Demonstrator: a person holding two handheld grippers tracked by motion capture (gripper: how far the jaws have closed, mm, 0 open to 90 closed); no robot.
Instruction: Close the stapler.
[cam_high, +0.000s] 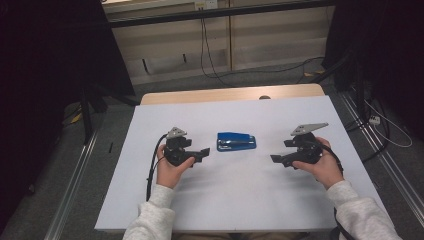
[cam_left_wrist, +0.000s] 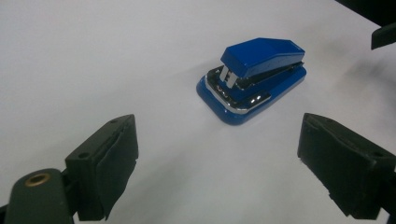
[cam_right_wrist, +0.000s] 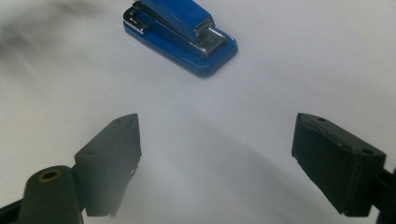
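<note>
A blue stapler (cam_high: 236, 141) lies flat at the middle of the white table top (cam_high: 240, 200), its metal parts showing at one end. My left gripper (cam_high: 203, 153) is held just left of it, open, jaws pointing at the stapler (cam_left_wrist: 253, 80) with nothing between them (cam_left_wrist: 217, 168). My right gripper (cam_high: 276, 159) is held to the right of the stapler, a little farther off, also open and empty (cam_right_wrist: 217, 163). In the right gripper view the stapler (cam_right_wrist: 181, 33) sits ahead, apart from the jaws.
Beyond the white top a strip of wooden table edge (cam_high: 230, 94) shows. Cables (cam_high: 210, 55) hang at the back wall, and metal rails (cam_high: 75, 170) run along the floor on both sides. Dark curtains stand left and right.
</note>
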